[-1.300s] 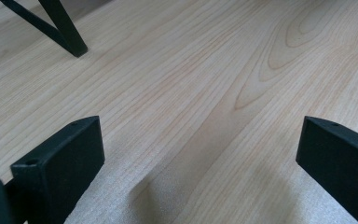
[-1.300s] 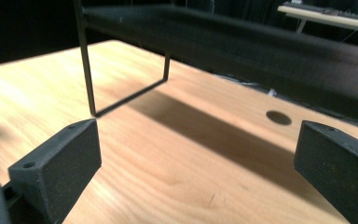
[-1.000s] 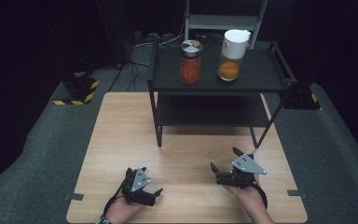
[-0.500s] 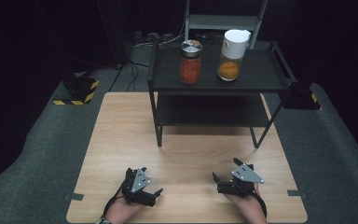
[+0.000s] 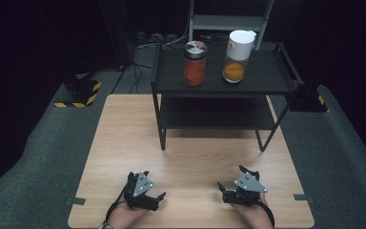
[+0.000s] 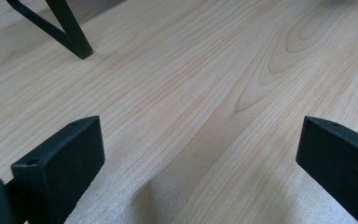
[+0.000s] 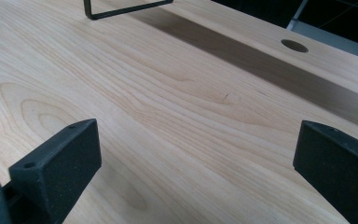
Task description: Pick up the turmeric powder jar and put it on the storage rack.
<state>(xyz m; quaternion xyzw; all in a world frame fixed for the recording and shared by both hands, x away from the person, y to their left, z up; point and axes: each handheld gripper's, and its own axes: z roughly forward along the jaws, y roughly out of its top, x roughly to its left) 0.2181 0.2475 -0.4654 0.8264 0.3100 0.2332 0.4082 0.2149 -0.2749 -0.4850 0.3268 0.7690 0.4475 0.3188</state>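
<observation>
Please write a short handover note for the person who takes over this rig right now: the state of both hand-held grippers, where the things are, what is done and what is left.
Left hand-held gripper: open, holding nothing, low over the wooden table near its front edge.
Right hand-held gripper: open, holding nothing, also low near the front edge.
Things: the jar with red contents and the white-lidded jar with orange contents stand upright, side by side and apart, on the top of the black shelf at the far end of the table.
Done: nothing grasped.
Left: probably reach forward to the jars.

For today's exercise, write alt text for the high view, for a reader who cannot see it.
Two hand-held tongs, left and right, rest open and empty on a wooden table. Beyond them a black shelf rack carries a red-filled jar and a white-lidded jar.
</observation>
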